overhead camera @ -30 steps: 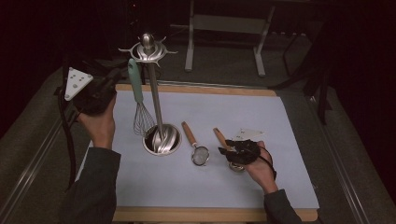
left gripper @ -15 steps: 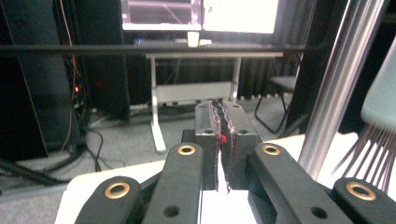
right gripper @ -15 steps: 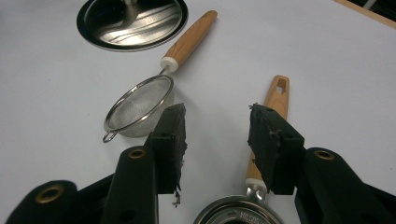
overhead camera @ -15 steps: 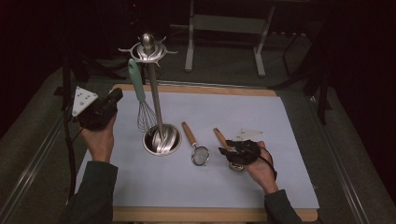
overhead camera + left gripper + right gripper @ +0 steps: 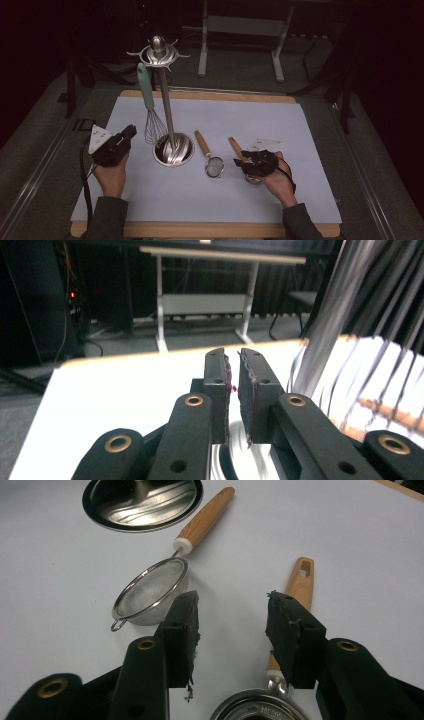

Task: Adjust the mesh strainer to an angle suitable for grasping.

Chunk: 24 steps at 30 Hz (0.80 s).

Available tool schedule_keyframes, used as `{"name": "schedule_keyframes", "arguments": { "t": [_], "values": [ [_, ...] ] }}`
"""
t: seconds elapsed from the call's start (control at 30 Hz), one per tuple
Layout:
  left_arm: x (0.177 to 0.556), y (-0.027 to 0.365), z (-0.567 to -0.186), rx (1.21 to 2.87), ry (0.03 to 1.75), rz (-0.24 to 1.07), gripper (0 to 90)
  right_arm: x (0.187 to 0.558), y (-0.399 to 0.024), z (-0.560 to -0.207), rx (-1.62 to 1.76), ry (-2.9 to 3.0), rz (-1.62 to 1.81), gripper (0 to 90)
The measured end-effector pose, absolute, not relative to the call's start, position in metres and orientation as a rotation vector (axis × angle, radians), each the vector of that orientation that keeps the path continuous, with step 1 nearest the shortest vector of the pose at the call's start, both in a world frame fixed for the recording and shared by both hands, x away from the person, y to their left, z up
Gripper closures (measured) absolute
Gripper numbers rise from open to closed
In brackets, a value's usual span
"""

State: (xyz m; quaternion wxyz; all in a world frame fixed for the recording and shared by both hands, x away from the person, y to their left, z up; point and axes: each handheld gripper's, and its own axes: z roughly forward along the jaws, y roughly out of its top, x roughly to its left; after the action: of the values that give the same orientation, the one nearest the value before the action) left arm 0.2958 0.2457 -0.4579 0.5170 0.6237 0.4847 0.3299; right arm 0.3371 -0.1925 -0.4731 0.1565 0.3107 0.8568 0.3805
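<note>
A steel utensil stand (image 5: 167,120) rises from its round base (image 5: 173,150) on the pale mat. A whisk (image 5: 154,125) with a mint handle hangs from one of its top hooks. My left gripper (image 5: 129,133) sits low at the left of the base. Its jaws have just been opening; in the left gripper view my left gripper (image 5: 234,357) shows a narrow gap with nothing in it, the stand's pole (image 5: 330,315) and the whisk wires (image 5: 380,370) at its right. My right gripper (image 5: 232,600) is open above a wooden-handled metal utensil (image 5: 300,582), beside a small strainer (image 5: 150,597).
The mat (image 5: 300,125) lies on a wooden board (image 5: 210,230) inside a metal-railed table. The strainer (image 5: 214,165) and the other utensil's handle (image 5: 234,146) lie right of the stand base. A white-legged frame (image 5: 240,30) stands beyond the table.
My left hand has sunk from beside the whisk's handle near the stand's top down to the mat left of the base. The whisk stays hanging. The right hand has kept still.
</note>
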Motion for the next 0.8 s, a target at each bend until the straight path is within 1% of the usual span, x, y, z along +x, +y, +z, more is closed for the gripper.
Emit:
{"name": "schedule_keyframes", "arguments": {
  "t": [0.13,0.37,0.4,0.47,0.8],
  "values": [
    [0.292,0.243,-0.480,1.550,1.184,0.771,82.0,0.337,-0.193,-0.473,0.890,2.456,1.089,55.4],
    [0.283,0.245,-0.512,1.590,1.244,0.719,80.5,0.338,-0.192,-0.474,0.901,2.458,1.089,55.6],
    [0.283,0.245,-0.512,1.590,1.244,0.719,80.3,0.338,-0.192,-0.474,0.901,2.458,1.089,55.6],
    [0.281,0.246,-0.525,1.610,1.275,0.697,80.0,0.338,-0.191,-0.475,0.901,2.461,1.088,55.9],
    [0.285,0.247,-0.538,1.667,1.333,0.684,76.9,0.338,-0.190,-0.475,0.920,2.465,1.091,57.1]
  ]
}}
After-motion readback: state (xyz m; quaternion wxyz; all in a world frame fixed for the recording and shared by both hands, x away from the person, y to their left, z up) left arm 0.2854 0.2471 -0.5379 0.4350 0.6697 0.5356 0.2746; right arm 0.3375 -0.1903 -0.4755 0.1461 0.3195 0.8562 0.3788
